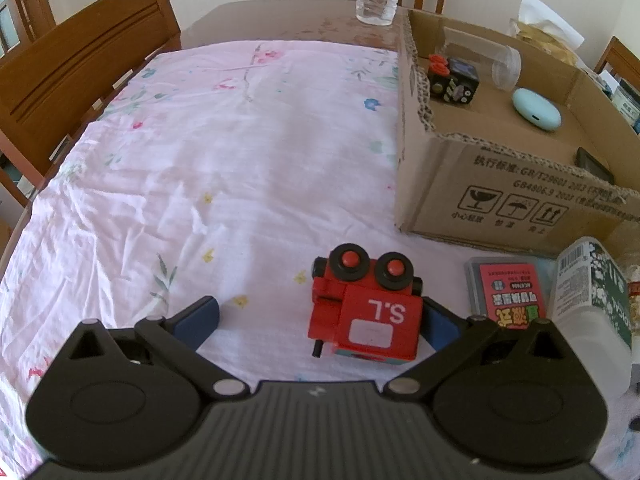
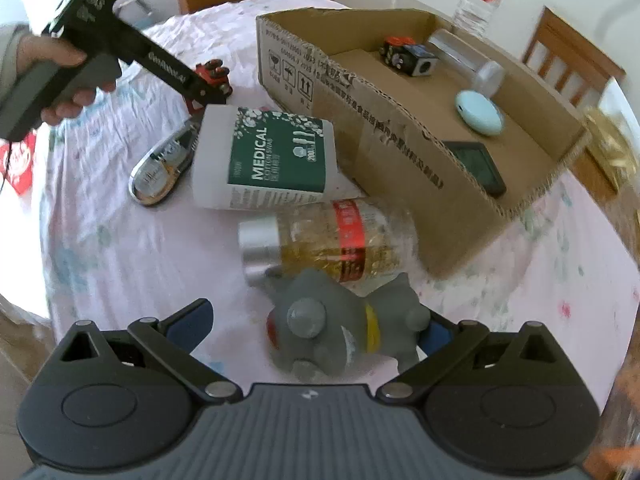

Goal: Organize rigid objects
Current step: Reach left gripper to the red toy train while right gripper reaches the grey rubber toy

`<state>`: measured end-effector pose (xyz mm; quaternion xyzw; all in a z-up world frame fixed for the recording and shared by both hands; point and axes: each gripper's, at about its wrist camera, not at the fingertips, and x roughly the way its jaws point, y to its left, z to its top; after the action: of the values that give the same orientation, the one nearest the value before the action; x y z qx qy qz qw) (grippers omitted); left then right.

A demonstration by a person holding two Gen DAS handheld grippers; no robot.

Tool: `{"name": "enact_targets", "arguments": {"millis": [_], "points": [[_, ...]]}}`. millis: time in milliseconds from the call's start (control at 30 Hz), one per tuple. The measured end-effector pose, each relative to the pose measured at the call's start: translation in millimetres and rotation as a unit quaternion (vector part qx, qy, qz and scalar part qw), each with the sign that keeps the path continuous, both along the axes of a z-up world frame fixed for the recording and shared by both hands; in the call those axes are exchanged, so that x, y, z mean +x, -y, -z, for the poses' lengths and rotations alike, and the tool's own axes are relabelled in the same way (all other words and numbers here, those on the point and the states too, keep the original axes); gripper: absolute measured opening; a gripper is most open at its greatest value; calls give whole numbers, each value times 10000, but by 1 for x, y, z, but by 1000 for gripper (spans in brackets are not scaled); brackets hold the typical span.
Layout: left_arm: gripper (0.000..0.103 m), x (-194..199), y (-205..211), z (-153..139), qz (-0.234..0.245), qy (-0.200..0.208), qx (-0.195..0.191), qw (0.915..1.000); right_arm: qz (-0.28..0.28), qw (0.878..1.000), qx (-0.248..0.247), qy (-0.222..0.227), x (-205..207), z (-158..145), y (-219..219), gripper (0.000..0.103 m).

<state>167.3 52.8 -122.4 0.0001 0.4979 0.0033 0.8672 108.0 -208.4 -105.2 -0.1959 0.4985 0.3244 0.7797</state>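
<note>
While my left hand-held gripper (image 1: pixel 318 322) stands spread wide around the red toy (image 1: pixel 366 308) on the table (image 1: pixel 200 160) beside the box (image 1: pixel 500 200), my right hand-held gripper (image 2: pixel 318 322) gapes released about the grey toy (image 2: pixel 340 328).

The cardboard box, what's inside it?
Inside the cardboard box are a black cube toy, a clear tube, a pale blue oval case and a dark flat gadget. The near wall hides some of the floor.
</note>
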Motion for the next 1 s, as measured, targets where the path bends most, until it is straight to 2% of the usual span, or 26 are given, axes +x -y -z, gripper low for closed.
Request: {"name": "enact_targets", "arguments": {"millis": [100, 267, 367, 567, 667, 867, 1000], "points": [[103, 1, 0, 0, 48, -5, -1, 10000, 258, 9987, 157, -411, -3, 0, 5, 103], [103, 2, -1, 0, 122, -1, -3, 9999, 791, 9965, 115, -255, -8, 6, 10, 103], [103, 3, -1, 0, 146, -6, -4, 9999, 860, 9962, -117, -115, -10, 16, 8, 103], [102, 1, 0, 1, 211, 31, -6, 9998, 944, 9955, -26, 61, -11, 19, 8, 103], [101, -4, 4, 0, 450, 121, 38, 9989, 973, 9952, 11, 107, -11, 19, 8, 103], [84, -11, 8, -3, 618, 381, -23, 9974, 1083, 9938, 109, 241, -15, 21, 8, 103], [79, -12, 10, -4, 741, 419, -33, 9964, 1110, 9934, 131, 272, -19, 21, 9, 103]]}}
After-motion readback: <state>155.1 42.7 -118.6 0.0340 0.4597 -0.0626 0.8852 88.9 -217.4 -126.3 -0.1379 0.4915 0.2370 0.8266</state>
